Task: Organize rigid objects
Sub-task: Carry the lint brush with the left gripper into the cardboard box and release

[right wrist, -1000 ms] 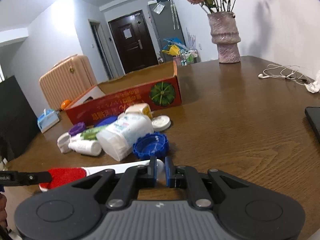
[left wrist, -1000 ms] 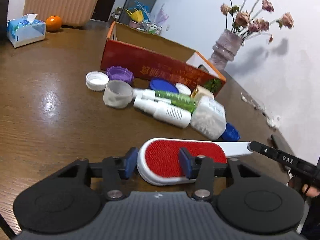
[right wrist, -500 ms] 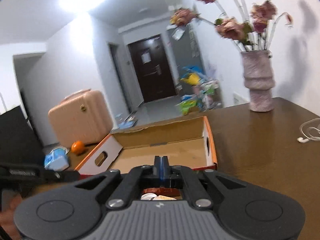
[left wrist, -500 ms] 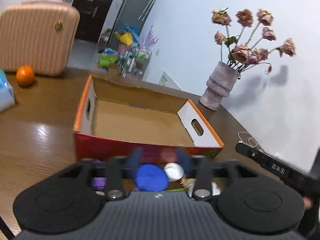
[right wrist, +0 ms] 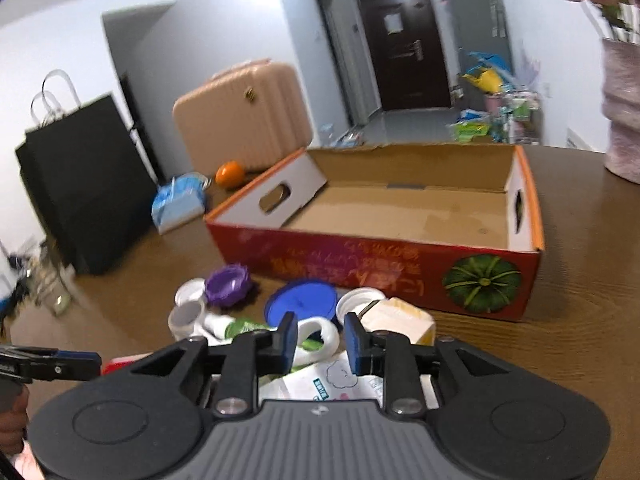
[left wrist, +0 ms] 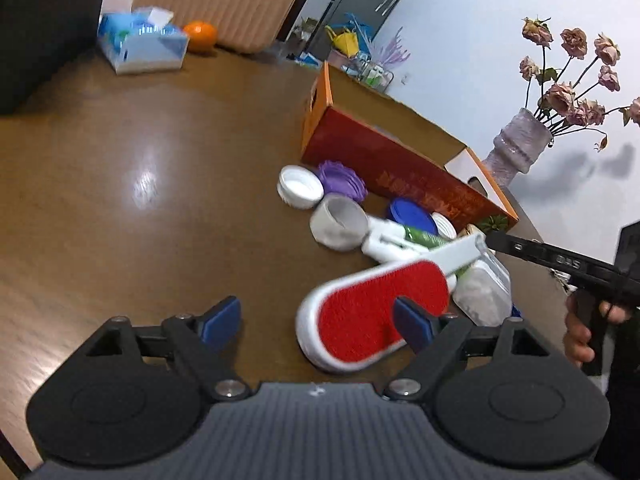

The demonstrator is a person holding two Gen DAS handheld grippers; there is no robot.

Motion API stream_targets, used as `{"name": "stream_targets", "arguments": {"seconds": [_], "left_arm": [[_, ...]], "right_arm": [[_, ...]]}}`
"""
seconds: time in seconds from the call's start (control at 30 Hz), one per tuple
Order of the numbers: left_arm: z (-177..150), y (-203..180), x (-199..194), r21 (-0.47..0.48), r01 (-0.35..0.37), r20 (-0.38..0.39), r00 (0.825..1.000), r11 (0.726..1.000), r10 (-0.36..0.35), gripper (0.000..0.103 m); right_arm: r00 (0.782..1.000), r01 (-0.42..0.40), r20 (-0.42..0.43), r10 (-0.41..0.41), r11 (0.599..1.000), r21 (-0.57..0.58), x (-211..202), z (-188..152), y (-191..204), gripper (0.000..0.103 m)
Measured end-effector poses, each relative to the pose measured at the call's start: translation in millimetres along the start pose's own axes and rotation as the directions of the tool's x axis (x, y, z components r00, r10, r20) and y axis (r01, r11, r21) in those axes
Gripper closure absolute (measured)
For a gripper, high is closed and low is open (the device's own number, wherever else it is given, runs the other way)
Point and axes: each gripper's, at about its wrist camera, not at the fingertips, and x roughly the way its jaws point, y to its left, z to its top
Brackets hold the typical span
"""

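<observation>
Cardboard box [right wrist: 400, 216] holds nothing; lint brush [left wrist: 372, 312] lies outside.

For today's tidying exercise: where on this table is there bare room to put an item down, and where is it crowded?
Free: the floor of the orange cardboard box, and the brown wooden table between the blue tissue box and the white bottle cap. Crowded: the caps, bottles and red lint brush piled along the box's front.

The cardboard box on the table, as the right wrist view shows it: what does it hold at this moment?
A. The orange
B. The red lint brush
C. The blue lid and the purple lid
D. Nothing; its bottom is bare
D: in the right wrist view the cardboard box shows only its bare brown bottom, while the blue lid and the purple lid lie on the table in front of it.
</observation>
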Motion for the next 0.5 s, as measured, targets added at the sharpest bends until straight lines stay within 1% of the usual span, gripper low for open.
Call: {"name": "stream_targets", "arguments": {"seconds": [0.03,0.1,0.17,0.2,0.23,0.27,0.33,0.43,0.5], "left_arm": [[-2.0,-2.2,2.1,-0.013,-0.001,-0.006,1.000,1.000,0.001,0.024],[-8.1,-1.3,5.6,-0.029,0.004,-0.007,1.000,1.000,-0.004,0.038],[-11.8,-4.5,6.8,-0.030,0.001,-0.001,1.000,1.000,-0.001,0.050],[-12.2,-5.1,7.9,-0.049,0.016,-0.005,1.000,0.999,-0.016,0.050],[-14.0,-4.7,8.3,-0.062,0.015,-0.003,1.000,0.998,-0.016,0.050],[-15.3,-4.2,7.5,-0.069,0.011,0.000,1.000,0.998,-0.011,0.050],[-16.5,-3.2,7.0,-0.102,0.011,0.008,1.000,0.995,-0.010,0.052],[-15.0,-3.8,7.0,-0.134,0.023,0.013,1.000,0.991,-0.021,0.053],[-12.2,-6.4,7.8,-0.140,0.044,0.021,0.999,0.989,-0.042,0.053]], "right_arm": [[1.000,-0.002,-0.013,0.002,1.000,-0.007,2.5,-0.8,2.0,0.079],[0.999,0.016,-0.039,-0.016,1.000,-0.010,7.4,1.6,0.8,0.078],[0.999,0.020,-0.047,-0.020,1.000,-0.009,11.3,1.7,0.2,0.080],[0.999,0.011,-0.053,-0.011,1.000,-0.004,13.1,2.1,-0.9,0.083],[0.998,0.004,-0.058,-0.004,1.000,0.003,15.1,2.4,-2.8,0.086],[0.998,-0.002,-0.063,0.003,1.000,0.013,16.1,3.2,-3.9,0.086],[0.998,-0.006,-0.070,0.007,1.000,0.015,16.2,4.2,-5.0,0.093],[0.998,0.010,-0.069,-0.009,1.000,0.020,13.9,2.8,-6.8,0.094],[0.999,0.022,-0.046,-0.021,0.999,0.027,6.1,0.9,-5.2,0.094]]}}
